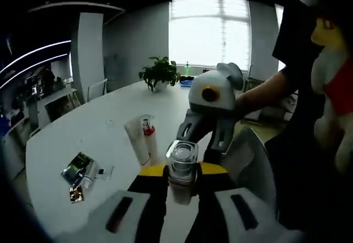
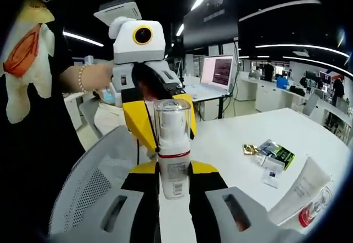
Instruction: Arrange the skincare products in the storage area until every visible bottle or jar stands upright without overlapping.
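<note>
White and oval, the surface [image 1: 99, 127] spreads across an office. Above its near edge a clear-capped bottle [image 2: 172, 143] stands upright, grasped between both hand-held grippers: the right hand-held gripper [image 2: 174, 185] clamps its lower body, and the left hand-held gripper [image 2: 160, 124] holds it from the far side. From the left gripper view, the bottle [image 1: 181, 163] sits between the left hand-held gripper [image 1: 182, 177] jaws. A white tube [image 2: 303, 193] lies right, sachets [image 2: 273, 154] farther off, a plant [image 1: 160, 73] at the far end.

Open office: desks [image 2: 265, 85], monitor [image 2: 219, 70].
</note>
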A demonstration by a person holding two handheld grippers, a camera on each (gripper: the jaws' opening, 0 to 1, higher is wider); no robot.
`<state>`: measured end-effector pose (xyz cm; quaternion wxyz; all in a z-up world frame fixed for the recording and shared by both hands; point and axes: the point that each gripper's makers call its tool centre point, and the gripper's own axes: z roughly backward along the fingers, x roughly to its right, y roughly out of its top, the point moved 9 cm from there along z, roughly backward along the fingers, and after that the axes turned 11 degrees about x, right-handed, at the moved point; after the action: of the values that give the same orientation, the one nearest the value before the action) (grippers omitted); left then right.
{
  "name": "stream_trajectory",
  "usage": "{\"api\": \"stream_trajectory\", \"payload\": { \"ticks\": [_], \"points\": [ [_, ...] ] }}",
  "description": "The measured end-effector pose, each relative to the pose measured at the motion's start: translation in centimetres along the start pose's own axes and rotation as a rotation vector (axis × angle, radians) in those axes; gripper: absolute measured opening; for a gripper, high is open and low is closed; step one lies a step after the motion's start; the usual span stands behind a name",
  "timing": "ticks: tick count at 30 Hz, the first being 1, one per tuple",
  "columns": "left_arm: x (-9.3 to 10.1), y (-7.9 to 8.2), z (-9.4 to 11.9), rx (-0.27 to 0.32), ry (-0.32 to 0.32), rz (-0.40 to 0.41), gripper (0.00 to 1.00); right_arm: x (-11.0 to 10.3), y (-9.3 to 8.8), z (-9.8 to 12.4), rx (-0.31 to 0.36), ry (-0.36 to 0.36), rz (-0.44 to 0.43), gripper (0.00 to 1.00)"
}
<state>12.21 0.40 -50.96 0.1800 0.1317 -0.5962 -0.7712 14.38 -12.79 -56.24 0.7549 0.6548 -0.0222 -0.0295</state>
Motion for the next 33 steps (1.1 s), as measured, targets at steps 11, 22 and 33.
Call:
{"api": "stream_trajectory", "payload": {
  "ticks": [11, 22, 33],
  "points": [
    [-0.3, -2.0, -1.9, -0.086, -0.024, -0.039, 0.19, 0.7, -2.5, 0.0, -0.088, -0.017, 0.057, 0.19],
    [-1.3, -5.3, -3.8, -0.162, -0.039, -0.042, 0.19, 1.4, -6.0, -0.5, -0.154, -0.045, 0.099, 0.19],
    [-1.6, -7.6, -5.2, -0.225, -0.047, -0.011, 0.19, 2.2, -9.2, -0.6, -0.192, -0.031, 0.056, 0.2]
  ]
}}
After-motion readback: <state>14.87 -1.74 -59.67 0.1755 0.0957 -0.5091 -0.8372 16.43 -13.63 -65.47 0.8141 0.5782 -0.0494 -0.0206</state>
